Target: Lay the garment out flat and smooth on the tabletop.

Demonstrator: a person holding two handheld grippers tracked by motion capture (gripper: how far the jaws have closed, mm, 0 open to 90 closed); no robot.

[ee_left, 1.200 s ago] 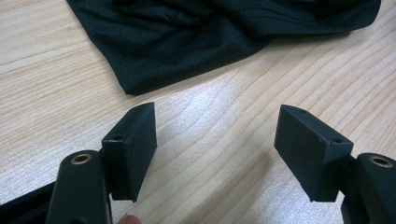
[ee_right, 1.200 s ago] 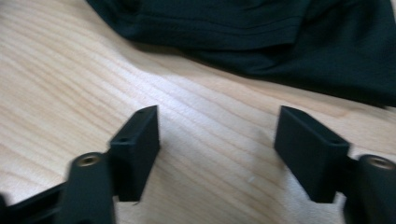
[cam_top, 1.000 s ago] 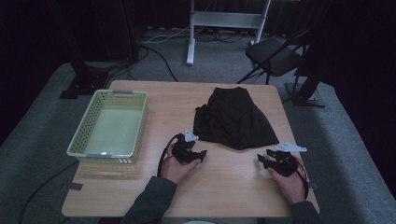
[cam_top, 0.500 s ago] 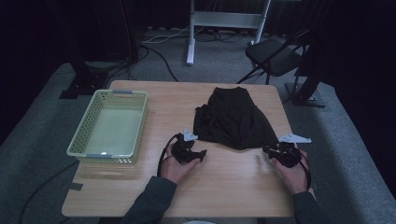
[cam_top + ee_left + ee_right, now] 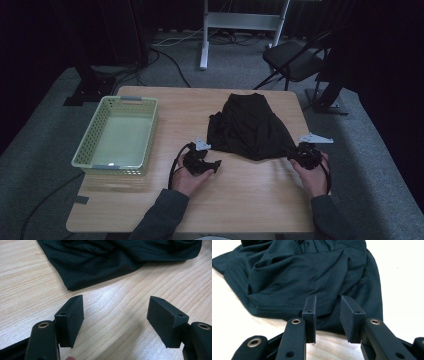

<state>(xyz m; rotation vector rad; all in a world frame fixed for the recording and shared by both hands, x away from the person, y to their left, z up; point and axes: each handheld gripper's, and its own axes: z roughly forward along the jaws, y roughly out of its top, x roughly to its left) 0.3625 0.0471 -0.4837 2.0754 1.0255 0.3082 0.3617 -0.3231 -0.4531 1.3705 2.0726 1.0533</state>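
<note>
Since the earlier frame, the right gripper [image 5: 296,156] has travelled forward to the near right hem of the black garment [image 5: 248,128], its jaws just closing to a narrow gap with the hem at their tips, not yet pinched. Left gripper [image 5: 216,164] rests with jaws wide, just short of the cloth. Good practice: seat the hem fully between the pads before lifting. Beyond, on the worktop [image 5: 165,205], stands the basket [image 5: 89,142].
</note>
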